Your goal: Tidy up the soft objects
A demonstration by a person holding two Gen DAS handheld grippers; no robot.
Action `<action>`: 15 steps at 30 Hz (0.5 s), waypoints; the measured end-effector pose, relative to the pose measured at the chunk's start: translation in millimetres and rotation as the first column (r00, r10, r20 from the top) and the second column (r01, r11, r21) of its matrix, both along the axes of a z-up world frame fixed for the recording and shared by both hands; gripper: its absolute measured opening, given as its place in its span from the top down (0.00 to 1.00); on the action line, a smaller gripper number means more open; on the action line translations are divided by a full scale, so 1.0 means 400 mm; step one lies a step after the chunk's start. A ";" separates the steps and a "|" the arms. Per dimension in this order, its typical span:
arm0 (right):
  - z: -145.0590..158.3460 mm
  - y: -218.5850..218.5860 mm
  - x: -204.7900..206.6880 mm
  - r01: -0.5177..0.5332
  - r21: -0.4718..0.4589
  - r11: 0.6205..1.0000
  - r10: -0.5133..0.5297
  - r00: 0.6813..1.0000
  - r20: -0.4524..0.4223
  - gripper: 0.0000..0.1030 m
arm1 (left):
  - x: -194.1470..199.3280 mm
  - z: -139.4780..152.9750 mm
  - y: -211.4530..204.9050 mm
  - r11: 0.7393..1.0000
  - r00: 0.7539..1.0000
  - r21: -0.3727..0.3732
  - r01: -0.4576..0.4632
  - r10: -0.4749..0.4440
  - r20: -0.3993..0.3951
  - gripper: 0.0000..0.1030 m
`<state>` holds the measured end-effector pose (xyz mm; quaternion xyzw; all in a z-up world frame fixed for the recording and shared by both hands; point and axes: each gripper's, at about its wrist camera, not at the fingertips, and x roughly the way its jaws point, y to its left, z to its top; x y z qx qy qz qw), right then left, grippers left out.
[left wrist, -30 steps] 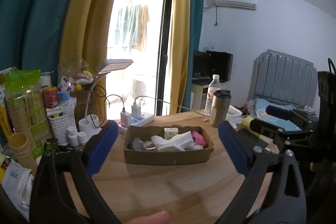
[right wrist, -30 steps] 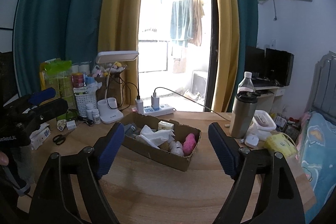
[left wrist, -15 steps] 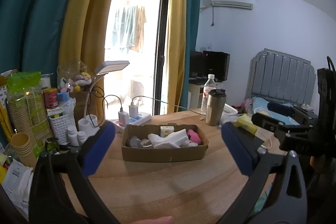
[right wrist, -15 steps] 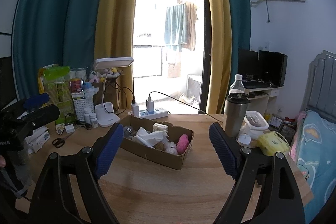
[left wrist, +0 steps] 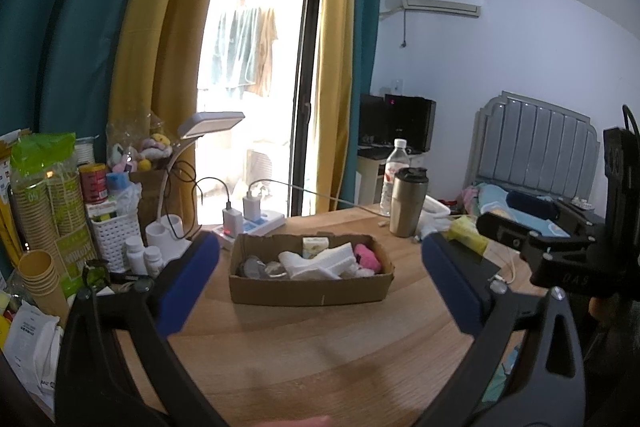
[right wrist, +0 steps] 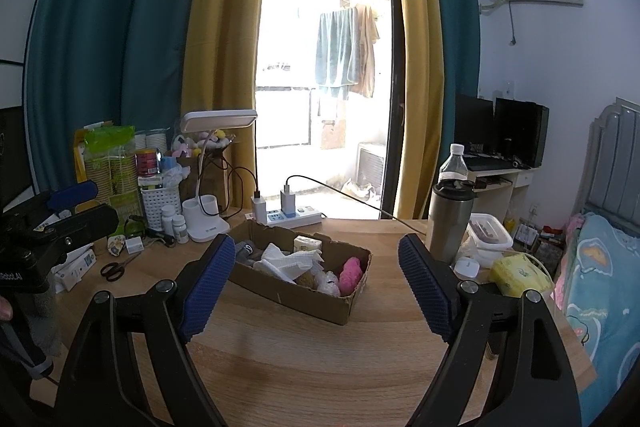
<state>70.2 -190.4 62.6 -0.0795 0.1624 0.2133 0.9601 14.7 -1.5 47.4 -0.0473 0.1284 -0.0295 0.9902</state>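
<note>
A shallow cardboard box (left wrist: 312, 291) (right wrist: 304, 297) sits mid-table on the wooden table. It holds a white cloth (left wrist: 320, 263) (right wrist: 292, 261), a pink fluffy item (left wrist: 366, 255) (right wrist: 351, 269), a pale yellow pack (left wrist: 316, 243) (right wrist: 307, 243) and grey items at its left end. My left gripper (left wrist: 318, 285) is open and empty, held above the table in front of the box. My right gripper (right wrist: 316, 289) is open and empty, also short of the box. Each gripper shows at the edge of the other's view.
A steel tumbler (right wrist: 450, 223) (left wrist: 408, 201), a water bottle (right wrist: 454, 163), a lidded container (right wrist: 490, 237) and a yellow tissue pack (right wrist: 520, 275) stand right of the box. A desk lamp (right wrist: 204, 219), power strip (right wrist: 294, 217), small bottles, scissors (right wrist: 116, 269) and paper cups (left wrist: 36, 275) crowd the left.
Both grippers have drawn back and risen a little, so the box looks smaller and farther. Both stay open and empty.
</note>
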 end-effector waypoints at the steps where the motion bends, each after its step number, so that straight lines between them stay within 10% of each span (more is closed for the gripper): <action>1: 0.001 -0.001 0.000 0.000 0.000 1.000 0.000 1.000 0.000 0.16 | 0.000 -0.001 -0.001 1.000 1.000 0.000 0.000 0.000 0.000 0.01; 15: 0.000 0.001 -0.002 0.000 -0.001 1.000 0.000 1.000 -0.002 0.16 | 0.001 -0.005 -0.012 1.000 1.000 0.000 0.004 -0.004 -0.002 0.01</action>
